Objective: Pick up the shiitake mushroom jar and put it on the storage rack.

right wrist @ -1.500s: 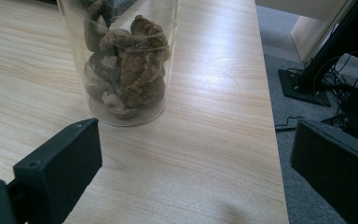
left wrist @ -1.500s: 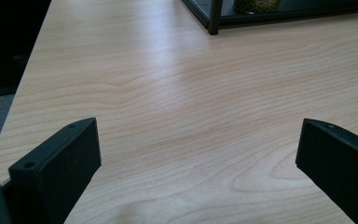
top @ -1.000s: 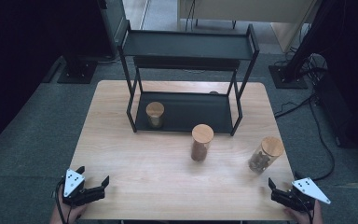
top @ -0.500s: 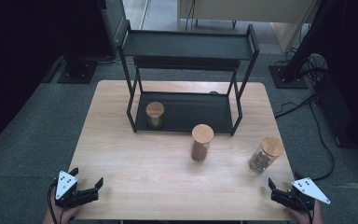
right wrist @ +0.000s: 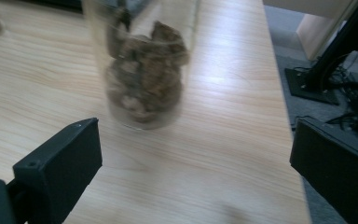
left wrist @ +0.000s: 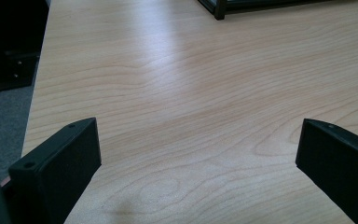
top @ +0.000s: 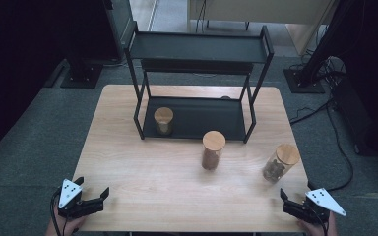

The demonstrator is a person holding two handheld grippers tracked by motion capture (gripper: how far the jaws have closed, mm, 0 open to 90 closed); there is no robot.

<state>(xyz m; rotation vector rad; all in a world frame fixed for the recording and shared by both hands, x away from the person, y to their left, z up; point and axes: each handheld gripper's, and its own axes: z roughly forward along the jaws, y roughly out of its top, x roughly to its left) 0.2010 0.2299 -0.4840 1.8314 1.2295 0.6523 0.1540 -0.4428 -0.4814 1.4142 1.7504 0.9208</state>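
Observation:
Three glass jars with wooden lids are on the wooden table (top: pixel 152 172). One jar (top: pixel 163 120) stands on the bottom shelf of the black rack (top: pixel 197 49). A second jar (top: pixel 212 150) stands in front of the rack. The third jar (top: pixel 279 163), partly filled with brown pieces, is near the right edge; it shows close in the right gripper view (right wrist: pixel 144 60), just beyond the open jaws. My left gripper (top: pixel 92 196) is open at the table's front left corner over bare wood (left wrist: pixel 196 116). My right gripper (top: pixel 291 205) is open at the front right corner, nothing held.
The two-tier black rack takes up the back half of the table. Grey carpet (top: pixel 29 137) surrounds the table, with stand bases and cables (top: pixel 325 93) on the floor at the right. A rack leg (left wrist: pixel 219 11) shows far ahead in the left gripper view.
My left gripper has drifted a little left and toward the front edge, then back slightly right. The right gripper and the jars have stayed in place.

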